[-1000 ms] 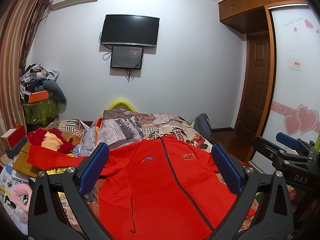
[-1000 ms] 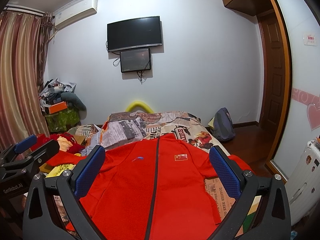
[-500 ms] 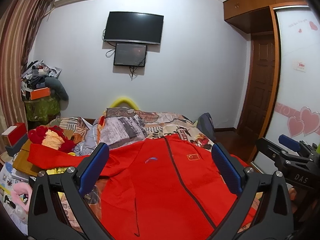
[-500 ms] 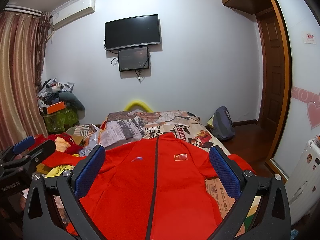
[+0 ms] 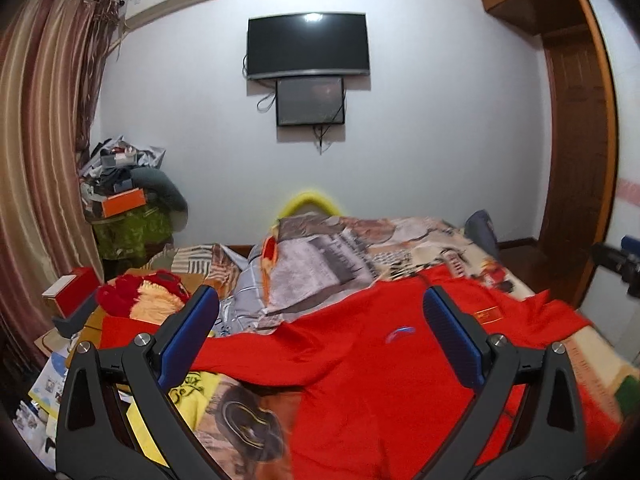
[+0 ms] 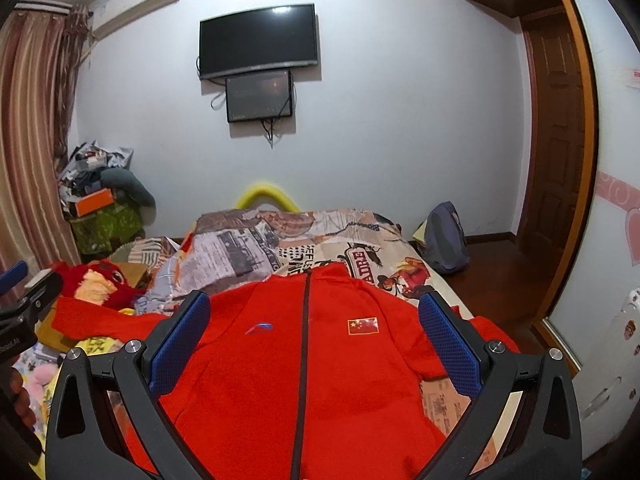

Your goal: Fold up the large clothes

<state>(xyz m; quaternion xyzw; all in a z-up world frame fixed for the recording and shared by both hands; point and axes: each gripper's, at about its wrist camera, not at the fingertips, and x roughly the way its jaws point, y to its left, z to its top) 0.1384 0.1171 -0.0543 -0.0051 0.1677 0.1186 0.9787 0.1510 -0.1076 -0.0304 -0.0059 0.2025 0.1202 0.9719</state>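
In the left wrist view we hold the left gripper above the near end of the bed; its blue pads stand wide apart with nothing between them. Below and ahead lies the red jacket, spread front-up on the patterned bedspread; one sleeve runs out to the left, toward a red plush toy at the bed's left side; a small blue logo shows on the chest, and a flag patch sits just past the right pad. A yellow garment peeks from under the sleeve. On the far wall hang a dark television and a smaller screen beneath it; a striped curtain fills the left edge. At the right edge the tip of the right gripper pokes in, too little of it visible to judge there.

In the right wrist view the right gripper hovers over the same jacket, jaws spread wide and empty; the dark zipper runs nearly straight down the middle between the pads, with the flag patch to its right and the logo to its left. A grey backpack leans by the bed's far right corner, near a wooden door; part of the left gripper shows at the left edge.
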